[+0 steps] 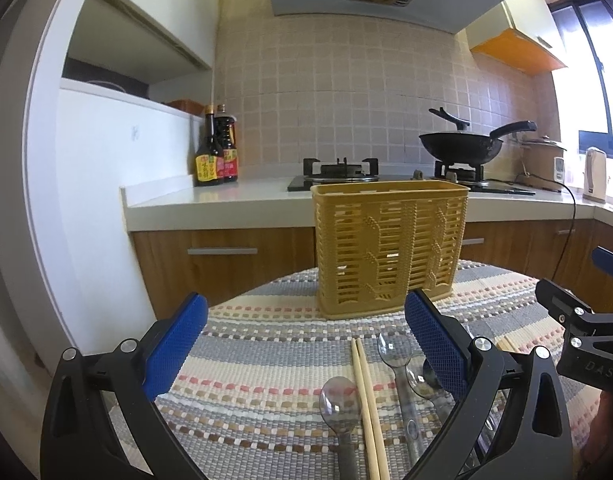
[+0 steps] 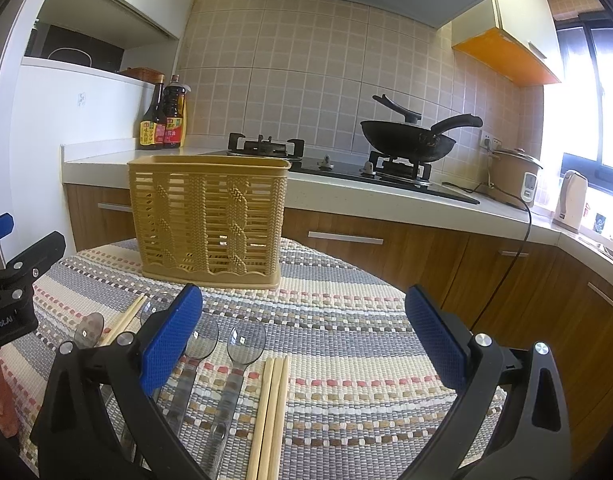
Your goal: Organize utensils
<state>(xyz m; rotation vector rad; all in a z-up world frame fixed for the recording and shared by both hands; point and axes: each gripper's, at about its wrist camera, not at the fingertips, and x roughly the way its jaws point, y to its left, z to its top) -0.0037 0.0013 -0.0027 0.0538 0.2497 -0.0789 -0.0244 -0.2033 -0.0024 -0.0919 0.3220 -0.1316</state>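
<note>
Yellow slotted plastic utensil basket [image 1: 389,249] stands upright on striped woven mat [image 1: 266,392], at its far side. Nearer on the mat: clear plastic spoons [image 2: 245,344] and pairs of wooden chopsticks [image 2: 271,412] lie flat, side by side. Kitchen counter [image 2: 386,196] behind.

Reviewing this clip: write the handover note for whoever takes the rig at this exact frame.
Left gripper: open, holding nothing, hovering over the utensils.
Right gripper: open, holding nothing, also above the mat.
Yellow slotted holder stands upright at the far side of the striped mat; nothing visible inside it.
On the mat: clear plastic spoons lying flat, one chopstick pair among them, a second pair to their right.
Done: nothing yet. Left: pick up every spoon and chopstick pair and stand them in the holder.
</note>
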